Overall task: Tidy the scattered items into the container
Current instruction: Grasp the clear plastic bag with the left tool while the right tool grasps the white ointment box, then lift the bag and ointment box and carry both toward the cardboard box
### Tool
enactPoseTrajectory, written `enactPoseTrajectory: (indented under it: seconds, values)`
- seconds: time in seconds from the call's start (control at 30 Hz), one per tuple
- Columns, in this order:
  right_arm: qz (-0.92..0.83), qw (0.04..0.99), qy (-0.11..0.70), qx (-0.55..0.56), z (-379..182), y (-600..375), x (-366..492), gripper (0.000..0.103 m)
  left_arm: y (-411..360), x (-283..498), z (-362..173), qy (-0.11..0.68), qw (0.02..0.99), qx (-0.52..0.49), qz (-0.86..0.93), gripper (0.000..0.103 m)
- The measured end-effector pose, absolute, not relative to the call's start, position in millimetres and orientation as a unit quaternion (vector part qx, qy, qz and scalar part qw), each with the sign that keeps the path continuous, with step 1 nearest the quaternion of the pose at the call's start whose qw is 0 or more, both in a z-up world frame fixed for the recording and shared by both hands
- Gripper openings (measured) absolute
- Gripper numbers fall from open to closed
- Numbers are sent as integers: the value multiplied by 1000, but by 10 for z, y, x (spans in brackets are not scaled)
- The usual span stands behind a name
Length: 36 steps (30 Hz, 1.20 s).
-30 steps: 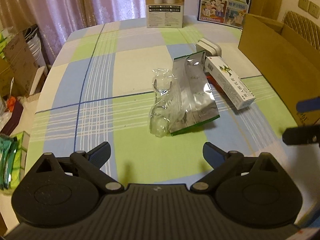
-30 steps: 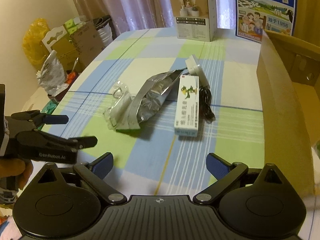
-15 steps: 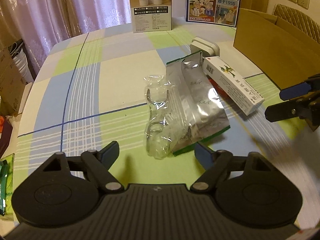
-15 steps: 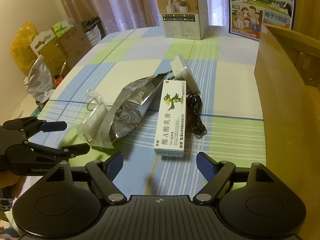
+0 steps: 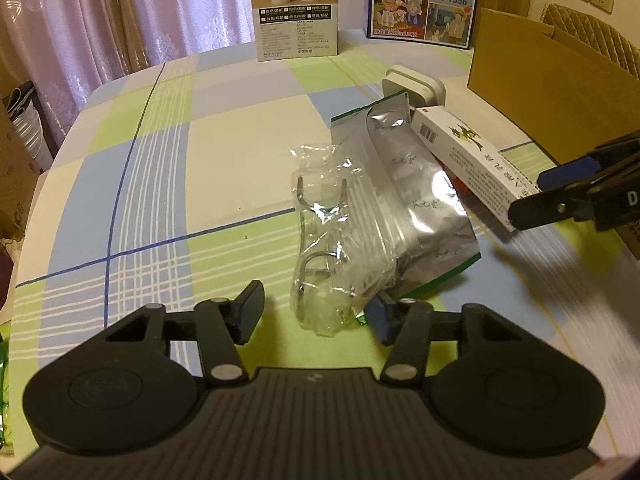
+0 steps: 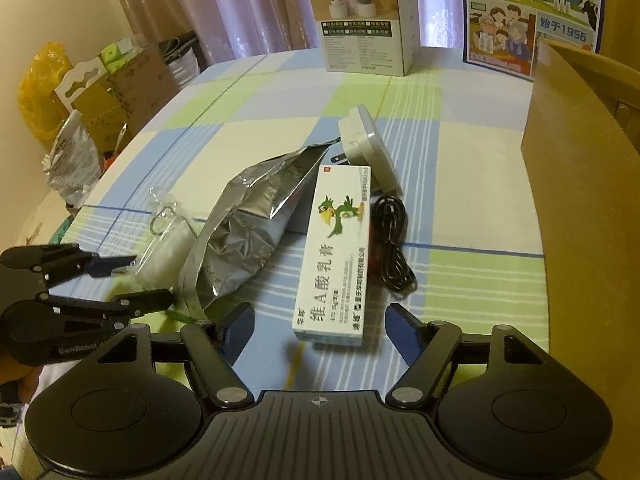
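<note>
1. Left gripper (image 5: 316, 312) — low over the checked tablecloth (image 5: 168, 184), jaws have just been closing. The near end of the clear plastic bag (image 5: 324, 256) sits between the fingers; the pads don't look pressed on it yet, so nothing is grasped, jaws part-way apart.
2. Right gripper (image 6: 320, 326) — jaws have just been closing too, but a wide gap remains. The near end of the white ointment box (image 6: 334, 256) lies just ahead of the gap, between the finger lines, not touched.
3. Clear plastic bag: crumpled, with bent metal wire pieces inside, lying along the left edge of the silver foil pouch (image 5: 412, 200) and partly overlapping it.
4. Foil pouch: flat on the cloth, green edge on its near end, middle of the pile.
5. Ointment box: lies on the right of the pouch, one long edge resting against it. Green bird print on top.
6. White plug adapter (image 6: 366, 140) beyond the box, tilted on its side; a black cable (image 6: 392, 240) is coiled just beside the box's right edge.
7. Container — brown cardboard box (image 6: 580, 184) at the right edge of the table, near the pile. Its inside is not visible from either camera.
8. Far end of table: a white product carton (image 6: 362, 20) and a blue milk carton (image 6: 528, 16), both upright, well apart from the pile.
</note>
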State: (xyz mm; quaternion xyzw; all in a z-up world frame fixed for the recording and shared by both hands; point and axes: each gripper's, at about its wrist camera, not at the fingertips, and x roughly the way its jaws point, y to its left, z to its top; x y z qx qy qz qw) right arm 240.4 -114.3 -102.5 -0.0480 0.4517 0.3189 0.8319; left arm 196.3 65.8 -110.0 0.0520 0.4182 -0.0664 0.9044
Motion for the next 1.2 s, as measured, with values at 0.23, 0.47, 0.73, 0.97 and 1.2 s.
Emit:
enactPoseTrajectory:
  seconds: [0.23,0.47,0.73,0.97,1.2]
  values:
    - [308,836,451,-57,-1083,-1043,2501,60,636,1999,-1112,418,905,49,-60,29]
    - [292,840,452,-67,-1111,-1034,2539,35,635,2013,-1126,415,907,48,-51,30]
    - [289,843,451,-49,-970,-1286,2228,35,616,1822,-1048,424,904,40,-39,25]
    - [283,831,476,-47,-991,-1481,1699,35,613,1410,-959,429,901,48,-45,24]
    - [276,831,474,-91,-1141,-1441,1501,35,603,1109,-1013,434,899,40,-42,25]
